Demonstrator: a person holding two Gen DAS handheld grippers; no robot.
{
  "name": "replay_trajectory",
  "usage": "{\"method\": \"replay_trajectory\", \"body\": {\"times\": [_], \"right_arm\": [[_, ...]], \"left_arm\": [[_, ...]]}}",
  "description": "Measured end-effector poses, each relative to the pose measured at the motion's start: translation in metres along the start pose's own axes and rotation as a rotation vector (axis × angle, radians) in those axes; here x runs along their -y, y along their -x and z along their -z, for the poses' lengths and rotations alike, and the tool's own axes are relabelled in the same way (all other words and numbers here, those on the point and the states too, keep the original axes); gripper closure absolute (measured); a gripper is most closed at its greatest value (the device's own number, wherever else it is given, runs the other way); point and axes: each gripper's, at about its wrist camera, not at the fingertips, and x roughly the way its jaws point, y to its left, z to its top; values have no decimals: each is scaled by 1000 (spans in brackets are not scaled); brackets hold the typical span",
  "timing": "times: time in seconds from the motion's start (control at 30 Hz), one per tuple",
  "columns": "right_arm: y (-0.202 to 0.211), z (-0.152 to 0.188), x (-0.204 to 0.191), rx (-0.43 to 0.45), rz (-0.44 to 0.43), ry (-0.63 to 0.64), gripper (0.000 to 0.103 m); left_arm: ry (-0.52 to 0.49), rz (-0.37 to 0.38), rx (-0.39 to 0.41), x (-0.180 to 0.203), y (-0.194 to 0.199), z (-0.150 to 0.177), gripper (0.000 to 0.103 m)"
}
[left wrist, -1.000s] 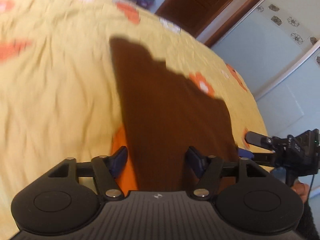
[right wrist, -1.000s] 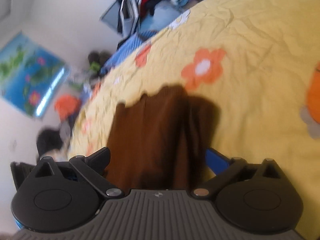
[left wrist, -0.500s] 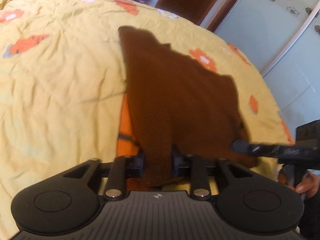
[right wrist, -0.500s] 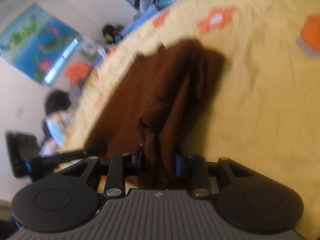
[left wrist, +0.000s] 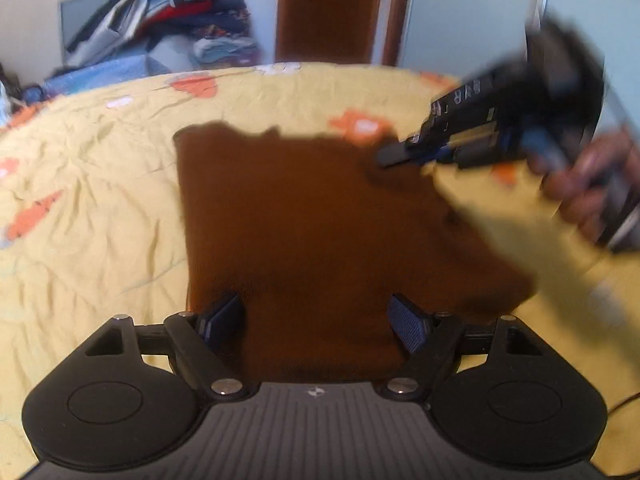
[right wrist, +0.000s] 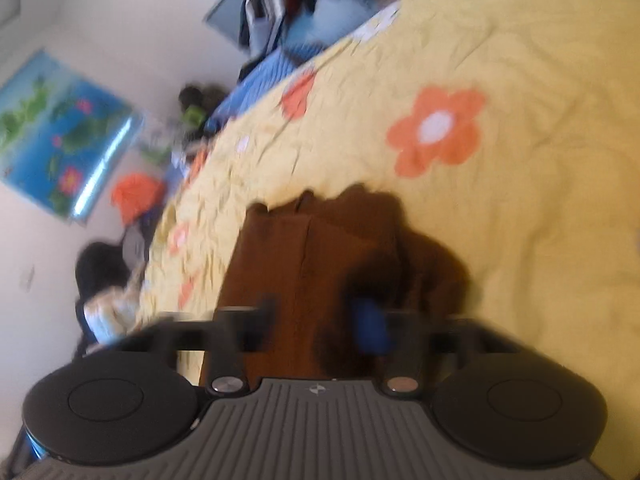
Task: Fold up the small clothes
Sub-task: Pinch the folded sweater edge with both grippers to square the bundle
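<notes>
Judging by how it lies, the brown garment (left wrist: 312, 232) is only partly folded: it rests mostly flat on the yellow flowered bed (left wrist: 100, 184) as one broad panel. The right wrist view shows a lengthwise crease and what looks like an overlapping layer (right wrist: 304, 264), so one fold may be in, but no compact packet is made and, I reckon, the shortening folds are left to do. In the left wrist view the garment fills the centre, and its near hem runs under the left claw (left wrist: 316, 316) at 6 o'clock. That claw's jaws are spread and opening. The cloth lies below and between them, with neither pad pressing on it. The right claw (left wrist: 384, 158) comes in from 2 o'clock, carried by a person's hand (left wrist: 592, 192), with its tip at the garment's far right corner. Though blurred, it reads as pressed together on a pinch of that cloth, which also runs between its fingers in its own view (right wrist: 316, 320). The garment's long axis appears to run from 6 to 12 o'clock in the left view, with a straight edge on the 9 o'clock side and a slanting one toward 3. The ragged end points to 12 o'clock, toward the door (left wrist: 328, 8); whether that end is neck or hem I cannot tell.
</notes>
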Motion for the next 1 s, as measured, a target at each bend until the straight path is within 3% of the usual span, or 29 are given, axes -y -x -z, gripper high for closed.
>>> {"method": "replay_trajectory", "body": {"times": [0.07, 0.13, 0.23, 0.3, 0.37, 0.43, 0.5, 0.57, 0.6, 0.63, 0.67, 0.73, 0.87, 0.9, 1.0], "right_arm": [[10, 6, -10, 23, 62, 117, 92], [17, 4, 4, 34, 151, 135, 93], [30, 12, 23, 61, 66, 30, 93], [43, 23, 6, 98, 70, 64, 80], [55, 31, -18, 150, 101, 125, 79], [59, 40, -46, 174, 60, 181, 68], [49, 49, -67, 121, 3, 220, 42], [28, 53, -72, 60, 38, 264, 38], [15, 56, -64, 18, 94, 272, 54], [9, 60, -54, 33, 92, 275, 65], [11, 60, -45, 61, 80, 245, 83], [23, 58, -38, 55, 65, 115, 88], [72, 85, -60, 140, 47, 172, 35], [80, 94, -65, 141, 24, 187, 30], [77, 110, -75, 102, 10, 200, 31]], "left_arm": [[-22, 9, 20, 2, 3, 7, 15], [-19, 31, 22, 2, 0, 9, 5], [-35, 6, 5, 5, -6, 8, 0], [-35, 2, 2, 7, -8, 6, 0], [-25, 2, 0, 7, -6, 5, 0], [-12, 4, -5, 7, -10, 2, 0], [-14, -6, -23, 7, -15, 1, 0], [-8, 1, -32, 5, -18, 2, 0], [0, 0, -38, 2, -18, 1, 0], [16, -4, -48, 0, -15, -1, 0], [33, -6, -48, -2, -8, -2, 0], [47, -15, 1, -9, 13, 2, 0], [-38, -105, 47, -14, 37, 27, 0], [-50, -133, 29, -15, 36, 34, 0], [-38, -177, -21, -18, 28, 45, 1]]}}
